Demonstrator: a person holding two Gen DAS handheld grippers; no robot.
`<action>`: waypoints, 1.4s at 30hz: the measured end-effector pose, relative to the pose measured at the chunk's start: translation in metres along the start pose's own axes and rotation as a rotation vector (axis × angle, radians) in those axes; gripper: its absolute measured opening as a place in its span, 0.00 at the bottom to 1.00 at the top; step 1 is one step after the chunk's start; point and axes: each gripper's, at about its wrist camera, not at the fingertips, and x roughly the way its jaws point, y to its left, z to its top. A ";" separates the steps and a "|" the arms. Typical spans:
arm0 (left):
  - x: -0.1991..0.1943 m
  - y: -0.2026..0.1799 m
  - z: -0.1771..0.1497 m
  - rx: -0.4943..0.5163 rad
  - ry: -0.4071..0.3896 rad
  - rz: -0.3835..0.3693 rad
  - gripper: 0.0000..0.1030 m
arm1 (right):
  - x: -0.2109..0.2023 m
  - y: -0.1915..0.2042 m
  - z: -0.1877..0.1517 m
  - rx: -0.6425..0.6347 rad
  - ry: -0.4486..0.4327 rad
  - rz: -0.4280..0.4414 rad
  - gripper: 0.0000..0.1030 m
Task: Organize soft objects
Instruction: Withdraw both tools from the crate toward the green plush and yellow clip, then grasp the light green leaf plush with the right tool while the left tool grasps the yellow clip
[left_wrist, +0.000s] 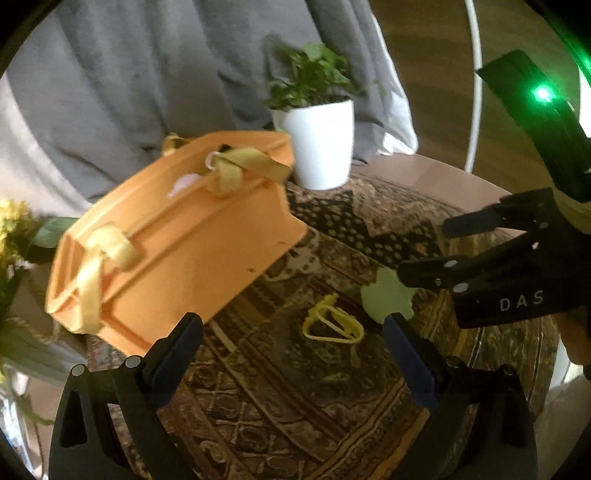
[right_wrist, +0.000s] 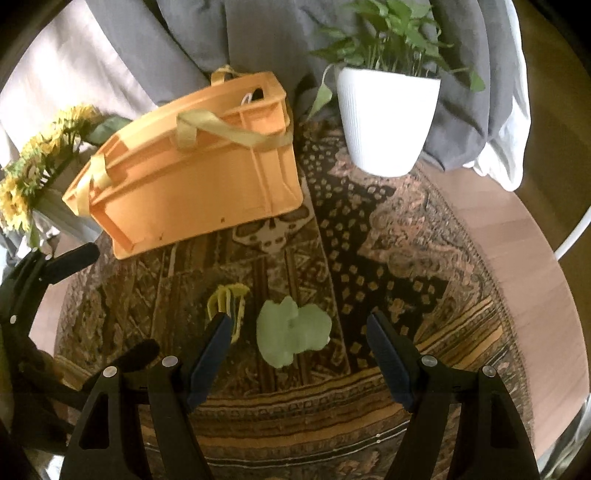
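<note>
Left gripper (left_wrist: 291, 332) spread wide, empty, above patterned cloth (left_wrist: 288, 413) covering the bench. Right gripper (right_wrist: 299, 332) likewise agape, nothing held. Between its fingers: pale green soft toy (right_wrist: 291, 332); yellow stringy piece (right_wrist: 227, 301) just beside. Farther: orange crate (right_wrist: 192, 166), yellow straps; white potted plant (right_wrist: 388, 122) behind.

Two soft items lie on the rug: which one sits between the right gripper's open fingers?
The pale green plush, a solid lump centred ahead of the right gripper. The yellow stringy item lies left, beside the left finger.
</note>
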 end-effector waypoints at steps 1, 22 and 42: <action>0.004 -0.001 -0.001 0.010 0.010 -0.013 0.97 | 0.003 0.000 -0.001 0.001 0.006 0.004 0.74; 0.064 -0.006 -0.012 0.157 0.082 -0.171 0.96 | 0.064 -0.002 -0.011 -0.015 0.180 0.023 0.74; 0.085 -0.015 -0.011 0.215 0.064 -0.211 0.92 | 0.069 -0.006 -0.008 -0.068 0.176 0.007 0.63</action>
